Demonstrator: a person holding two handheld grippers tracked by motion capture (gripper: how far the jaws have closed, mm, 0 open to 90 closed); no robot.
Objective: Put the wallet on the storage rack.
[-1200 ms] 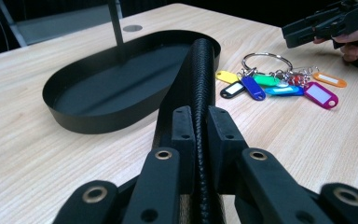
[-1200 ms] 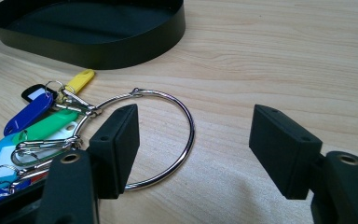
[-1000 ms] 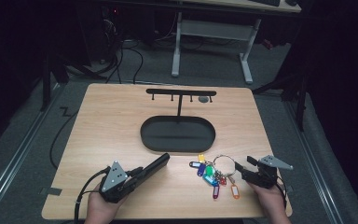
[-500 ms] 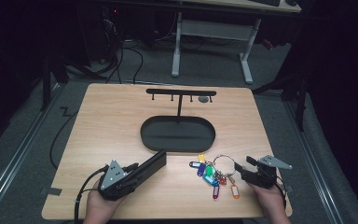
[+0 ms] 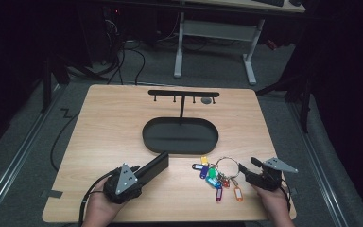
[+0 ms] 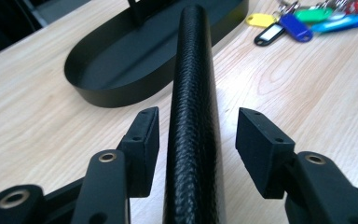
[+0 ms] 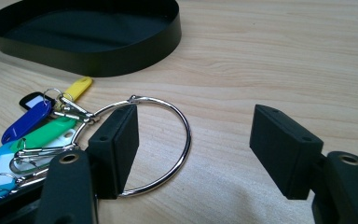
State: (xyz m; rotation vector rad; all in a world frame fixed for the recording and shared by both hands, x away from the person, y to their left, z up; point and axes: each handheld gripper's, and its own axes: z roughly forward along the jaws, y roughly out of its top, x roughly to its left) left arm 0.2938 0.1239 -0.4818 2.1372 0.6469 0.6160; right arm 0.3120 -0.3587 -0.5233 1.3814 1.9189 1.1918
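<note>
Risk sits mostly with the black case (image 6: 193,116), a long textured thing lying on the table (image 5: 104,123) between the jaws of the left gripper (image 5: 157,163), one end near the tray (image 5: 179,137): the pads (image 6: 144,135) stand clear of it on both sides, so it is released and could roll or get nudged if that hand lifts off carelessly. Over at the right gripper (image 5: 246,171), the jaws are parted with nothing gripped; one pad lies just over the key ring (image 7: 168,140), and a crooked close may pinch the wire and skid the tagged keys (image 5: 215,177) away. Compared with a second ago, the left jaws have just been opening off the case; the right looks unchanged.
</note>
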